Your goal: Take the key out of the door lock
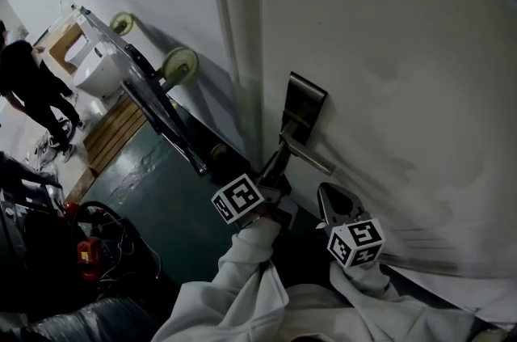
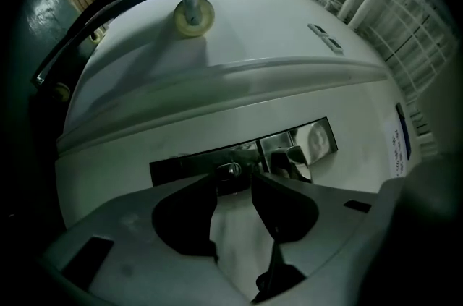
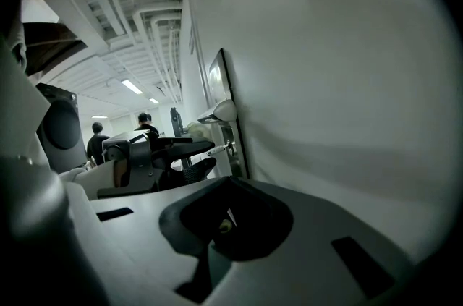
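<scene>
The key (image 2: 228, 169) sticks out of the dark lock strip (image 2: 184, 168) on the white door (image 1: 388, 49), below the lever handle (image 1: 308, 155). My left gripper (image 2: 233, 185) stands open at the lock, and the key's head lies just between its fingertips without the pads pressing on it. From the side, the right gripper view shows the key (image 3: 219, 147) as a thin metal stub between the left gripper's two jaws. My right gripper (image 1: 334, 203) hangs lower and to the right, close to the door face. Its jaws are shut, with nothing clearly held in them.
A metal lock plate (image 1: 305, 107) sits above the handle. To the left, an overturned trolley with pale wheels (image 1: 179, 64) leans along the wall. A person in black (image 1: 28, 82) stands at far left. Cables and a red tool (image 1: 87, 258) lie on the floor.
</scene>
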The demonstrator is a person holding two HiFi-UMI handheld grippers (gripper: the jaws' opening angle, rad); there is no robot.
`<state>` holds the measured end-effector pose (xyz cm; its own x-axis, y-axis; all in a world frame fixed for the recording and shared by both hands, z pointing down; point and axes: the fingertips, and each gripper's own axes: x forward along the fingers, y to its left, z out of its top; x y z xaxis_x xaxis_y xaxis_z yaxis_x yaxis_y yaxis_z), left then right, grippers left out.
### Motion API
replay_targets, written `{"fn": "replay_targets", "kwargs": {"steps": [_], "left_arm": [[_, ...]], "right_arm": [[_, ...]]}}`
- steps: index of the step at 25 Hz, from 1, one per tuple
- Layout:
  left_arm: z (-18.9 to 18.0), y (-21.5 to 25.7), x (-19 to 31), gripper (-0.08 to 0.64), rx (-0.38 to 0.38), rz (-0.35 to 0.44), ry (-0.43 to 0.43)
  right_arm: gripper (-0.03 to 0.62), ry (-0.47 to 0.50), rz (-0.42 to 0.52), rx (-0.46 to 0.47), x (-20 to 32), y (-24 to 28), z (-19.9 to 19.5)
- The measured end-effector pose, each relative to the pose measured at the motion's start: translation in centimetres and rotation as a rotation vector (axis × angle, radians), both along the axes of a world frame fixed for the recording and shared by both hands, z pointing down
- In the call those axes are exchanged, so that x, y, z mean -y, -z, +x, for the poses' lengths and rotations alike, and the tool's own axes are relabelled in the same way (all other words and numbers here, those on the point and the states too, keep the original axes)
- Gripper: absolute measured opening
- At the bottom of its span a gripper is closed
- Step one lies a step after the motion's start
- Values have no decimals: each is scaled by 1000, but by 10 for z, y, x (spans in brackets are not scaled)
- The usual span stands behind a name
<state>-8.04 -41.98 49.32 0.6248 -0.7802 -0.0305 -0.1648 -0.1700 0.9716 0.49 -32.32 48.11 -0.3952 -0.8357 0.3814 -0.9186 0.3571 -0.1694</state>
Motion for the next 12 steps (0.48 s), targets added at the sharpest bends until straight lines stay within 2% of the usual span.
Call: {"fn": "replay_targets", "kwargs": {"steps": [2,6,12], "left_arm": [[1,0,3,129,1,-9,12],[2,0,9,49,4,-19,34],[2,0,11,34,-29,-20,44]], "right_arm": [[52,4,1,-1,0,1,0],[52,7,-7,7,-1,-1,-1],[52,12,-10,7,-1,-4,0]]}}
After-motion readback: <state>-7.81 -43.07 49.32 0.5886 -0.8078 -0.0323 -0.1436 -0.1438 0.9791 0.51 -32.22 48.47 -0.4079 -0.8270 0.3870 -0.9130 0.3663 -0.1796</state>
